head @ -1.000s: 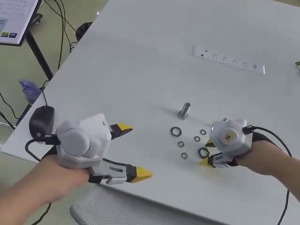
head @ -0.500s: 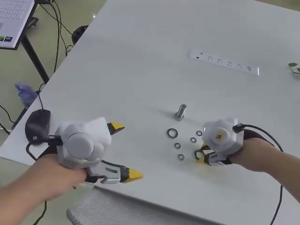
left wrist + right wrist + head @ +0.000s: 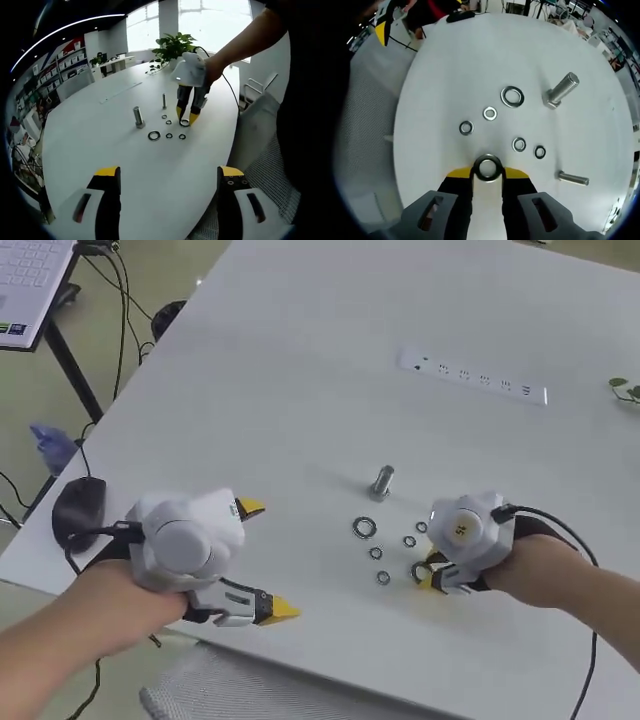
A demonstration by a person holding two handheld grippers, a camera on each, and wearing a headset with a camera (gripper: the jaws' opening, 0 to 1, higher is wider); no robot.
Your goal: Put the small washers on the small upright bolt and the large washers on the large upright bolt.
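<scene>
The large bolt [image 3: 382, 481] [image 3: 561, 90] [image 3: 138, 116] stands upright mid-table. A thin small bolt [image 3: 573, 178] [image 3: 164, 100] stands close by. One large washer [image 3: 365, 528] [image 3: 512, 96] lies flat beside several small washers [image 3: 376, 553] [image 3: 490, 113]. My right gripper [image 3: 430, 576] [image 3: 488, 172] [image 3: 187, 119] points down at the table, shut on a second large washer [image 3: 488, 167] held edge to edge between its yellow tips. My left gripper [image 3: 265, 558] [image 3: 169, 175] hovers near the table's front edge, open and holding nothing.
A white power strip [image 3: 470, 375] lies at the back of the table. A black mouse [image 3: 75, 508] sits at the left edge, with a laptop [image 3: 25, 280] on a stand beyond. A mesh chair [image 3: 200, 695] stands below the front edge.
The right gripper's tips have closed in on the large washer at the right of the group. The left gripper has barely moved; the head camera shifted slightly.
</scene>
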